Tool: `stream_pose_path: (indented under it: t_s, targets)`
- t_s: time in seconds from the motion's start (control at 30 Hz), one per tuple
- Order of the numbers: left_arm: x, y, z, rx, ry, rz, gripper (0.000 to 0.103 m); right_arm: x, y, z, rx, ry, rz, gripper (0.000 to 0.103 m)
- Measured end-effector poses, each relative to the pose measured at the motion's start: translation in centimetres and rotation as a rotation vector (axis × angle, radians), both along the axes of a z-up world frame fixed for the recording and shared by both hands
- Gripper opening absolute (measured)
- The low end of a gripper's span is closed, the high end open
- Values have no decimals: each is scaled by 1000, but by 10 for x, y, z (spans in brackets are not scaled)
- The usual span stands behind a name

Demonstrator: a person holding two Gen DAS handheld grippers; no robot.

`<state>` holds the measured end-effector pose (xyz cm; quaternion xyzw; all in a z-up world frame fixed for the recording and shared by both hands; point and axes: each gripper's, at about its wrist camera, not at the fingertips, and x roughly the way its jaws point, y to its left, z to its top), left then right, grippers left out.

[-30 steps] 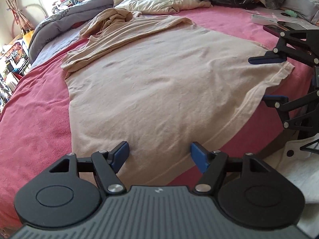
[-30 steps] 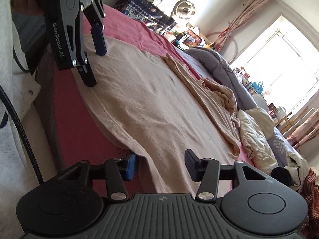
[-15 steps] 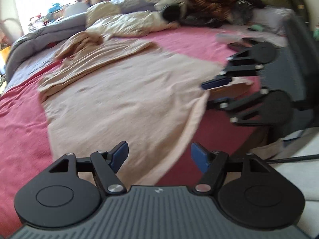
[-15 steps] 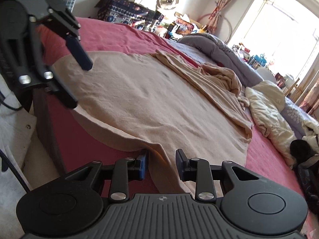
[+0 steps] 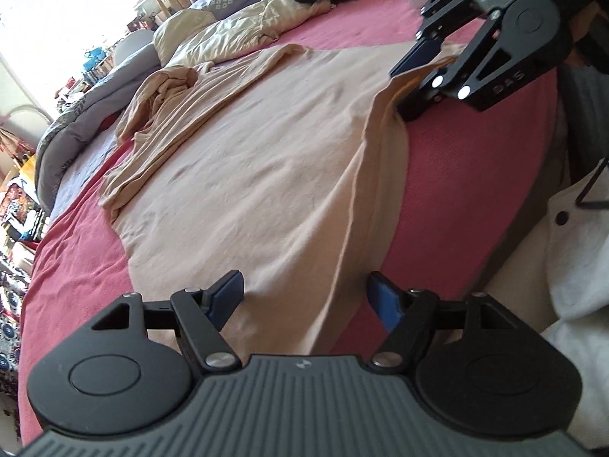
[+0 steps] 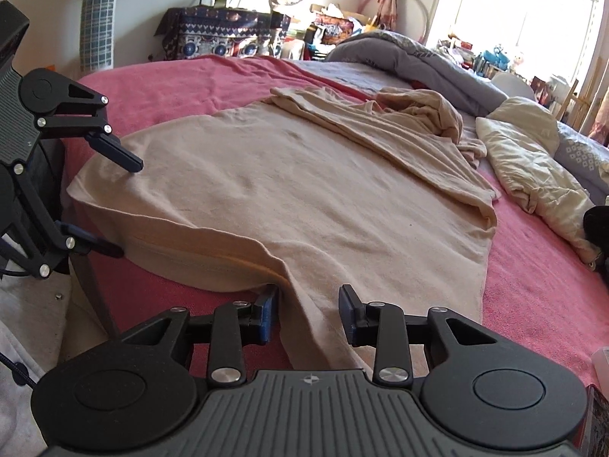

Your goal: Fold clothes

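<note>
A beige garment [image 6: 304, 190] lay spread flat across the pink bedcover [image 6: 182, 80] of the bed, its near hem hanging toward the bed's front edge and its far end bunched into loose folds near a grey duvet [image 6: 411, 61]; a cream blanket [image 6: 533, 160] lay crumpled just beside those folds. In the left wrist view the left claw [image 5: 304, 297] stood wide apart over the near part of the garment [image 5: 266, 175]; the hem ran down between its blue pads, and neither pad pressed on the cloth. In the same view the right claw [image 5: 415, 80] sat at the garment's far corner, where the fabric rose in a small peak between its fingers. In the right wrist view the right claw [image 6: 308, 312] had the hem edge passing between its two blue pads; the left pad touched the fold of cloth, the right pad stood clear of it, and its jaws had just been opening with the cloth between them, so the cloth was not clamped. The left claw [image 6: 118, 205] showed at the left of that view, one finger above the garment's corner and the other below the hem beside the pink cover; a pale sleeve and a black cable showed at the frame's edge.
</note>
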<state>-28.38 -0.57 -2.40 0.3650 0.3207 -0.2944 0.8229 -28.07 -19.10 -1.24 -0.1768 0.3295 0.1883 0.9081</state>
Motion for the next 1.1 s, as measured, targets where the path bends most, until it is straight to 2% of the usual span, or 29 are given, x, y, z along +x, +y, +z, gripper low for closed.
stream_pose_path:
  t_s: [0.2, 0.33, 0.5, 0.63, 0.7, 0.73, 0.8, 0.83, 0.87, 0.97, 1.1]
  targets:
    - [1, 30, -7, 57, -17, 53, 76, -25, -14, -8, -109, -19, 19, 37]
    - [-5, 42, -6, 58, -79, 66, 73, -40, -24, -11, -179, -44, 4, 40]
    - [-22, 38, 1, 67, -206, 3, 59, -53, -28, -19, -271, -81, 4, 49]
    - [-17, 38, 5, 58, -216, 7, 50, -54, -33, -23, -308, -103, -13, 51]
    - [-16, 41, 10, 32, -229, 24, 40, -55, -37, -23, -306, -109, -27, 51]
    - [-15, 43, 12, 16, -235, 31, 38, -55, -39, -23, -305, -110, -31, 49]
    - [-13, 44, 17, -13, -228, 43, 23, -54, -40, -21, -295, -102, -45, 33]
    - [-12, 45, 19, -27, -223, 49, 19, -53, -42, -19, -284, -103, -58, 21]
    - [-10, 46, 22, -43, -213, 54, 12, -52, -43, -15, -271, -108, -72, 16]
    - [-6, 47, 32, -100, -187, 74, 6, -49, -49, -3, -215, -125, -119, 12]
    - [8, 53, 54, -184, -174, 108, 6, -39, -59, 19, -134, -152, -177, 9]
